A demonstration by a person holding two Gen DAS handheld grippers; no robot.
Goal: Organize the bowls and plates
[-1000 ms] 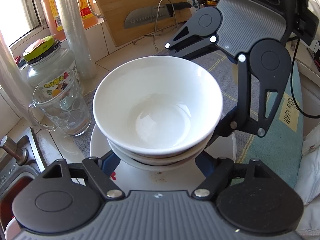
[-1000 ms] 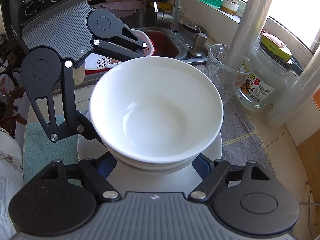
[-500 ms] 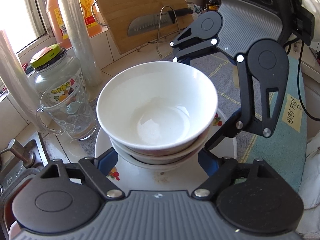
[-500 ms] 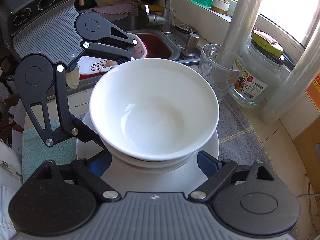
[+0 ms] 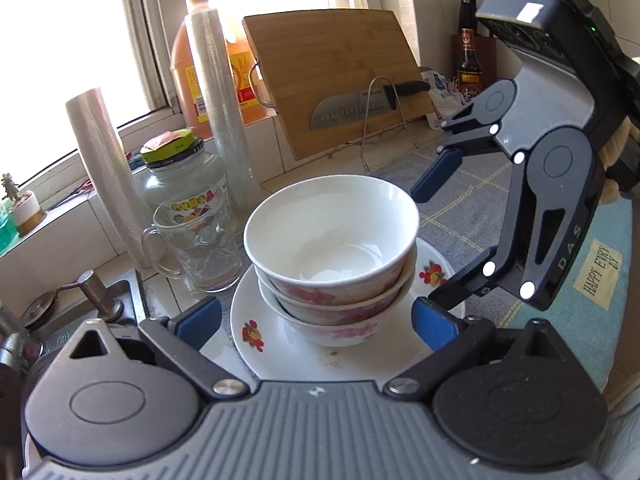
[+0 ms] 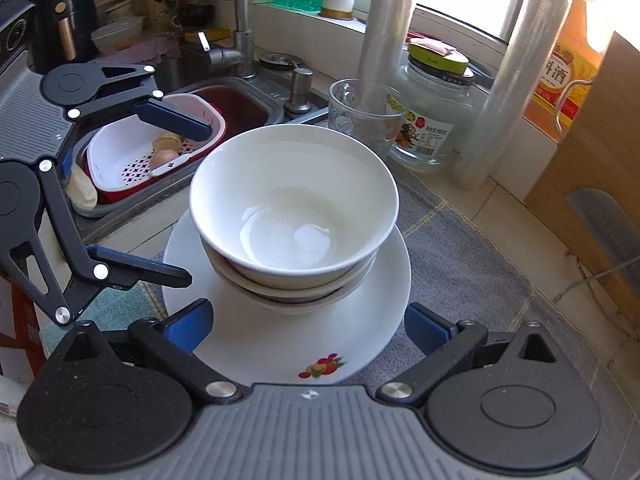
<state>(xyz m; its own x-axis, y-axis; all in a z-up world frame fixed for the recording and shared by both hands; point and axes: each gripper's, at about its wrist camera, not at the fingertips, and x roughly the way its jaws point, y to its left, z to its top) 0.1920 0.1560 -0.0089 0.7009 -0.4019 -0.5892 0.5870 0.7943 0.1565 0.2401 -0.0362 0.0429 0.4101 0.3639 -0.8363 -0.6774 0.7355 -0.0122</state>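
Kitchen surface (image 6: 460, 264) by sink (image 6: 236, 104): bowls (image 6: 294, 204) sitting stacked on plate (image 6: 280, 344), centre. Left tongs (image 5: 316, 322) & right tongs (image 6: 308, 326) opening wide, holding nothing. Release step prob. finishing; next: backing off w/o bumping stack.

Bright daylight floods from the blown-out window (image 5: 80, 28); sharp, fisheye-curved edges

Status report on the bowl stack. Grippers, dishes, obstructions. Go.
Left gripper and right gripper: jaws opening, pads off the dishes. Three nested white floral bowls sit on the white fruit-print plate. Clear glass mug stands close beside the plate.
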